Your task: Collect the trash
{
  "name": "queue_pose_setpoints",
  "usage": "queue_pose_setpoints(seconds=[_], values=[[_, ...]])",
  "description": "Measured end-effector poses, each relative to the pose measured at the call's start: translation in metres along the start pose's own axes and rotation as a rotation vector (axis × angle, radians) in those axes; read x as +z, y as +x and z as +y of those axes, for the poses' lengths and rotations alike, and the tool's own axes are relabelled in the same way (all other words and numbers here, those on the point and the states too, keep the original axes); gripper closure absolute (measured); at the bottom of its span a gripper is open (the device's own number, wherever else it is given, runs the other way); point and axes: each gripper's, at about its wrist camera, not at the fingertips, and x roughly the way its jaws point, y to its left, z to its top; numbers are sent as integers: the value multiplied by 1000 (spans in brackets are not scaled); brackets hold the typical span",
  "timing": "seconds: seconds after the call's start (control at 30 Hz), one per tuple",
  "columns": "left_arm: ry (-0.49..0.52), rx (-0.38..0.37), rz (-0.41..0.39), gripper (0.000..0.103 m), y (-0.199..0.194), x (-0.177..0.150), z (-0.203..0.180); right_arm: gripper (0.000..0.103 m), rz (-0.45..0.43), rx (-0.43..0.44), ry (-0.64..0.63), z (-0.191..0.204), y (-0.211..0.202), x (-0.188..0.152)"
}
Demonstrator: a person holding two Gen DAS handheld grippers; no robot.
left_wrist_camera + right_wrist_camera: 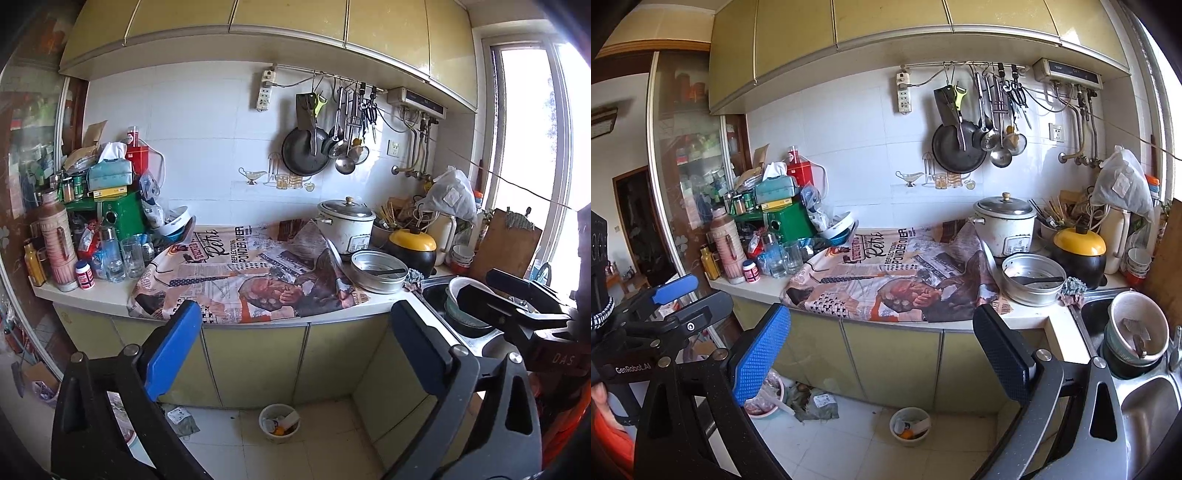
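Both tongs, left (295, 354) and right (882, 354), gape wide, empty, aimed at table (92, 295) edge.

Trash sits below: small round white bin (910, 426) and crumpled wrapper (816, 404) on floor by cabinet doors.

Risks, judged:
- descending tongs knock bin over, spilling scraps
- limp wrapper slips from wide pads
- clear drinking glasses (127, 258) near table edge get bumped

Kitchen counter (1027, 320), pale top over yellow-green cabinet doors. Centre: newspaper-print cloth (886, 273), front edge hanging over the counter lip. At 9 o'clock of the cloth: pink thermos (728, 248), white-capped jar (751, 271), clear glasses (793, 257). At 3 o'clock: white rice cooker (1006, 227), metal steamer pan (1034, 278), black pot with yellow lid (1079, 254).

Tiled floor (849, 439): small waste bin (910, 426) with scraps at 6 o'clock; crumpled bag (816, 404) to its 9 o'clock.
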Motion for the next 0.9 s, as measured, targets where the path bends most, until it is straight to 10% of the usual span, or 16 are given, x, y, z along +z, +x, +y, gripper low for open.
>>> queue_pose_setpoints(seconds=[0.9], values=[[-13,-27,-14,1,0,7,3,4,-11,11,-8,-1,0,7]])
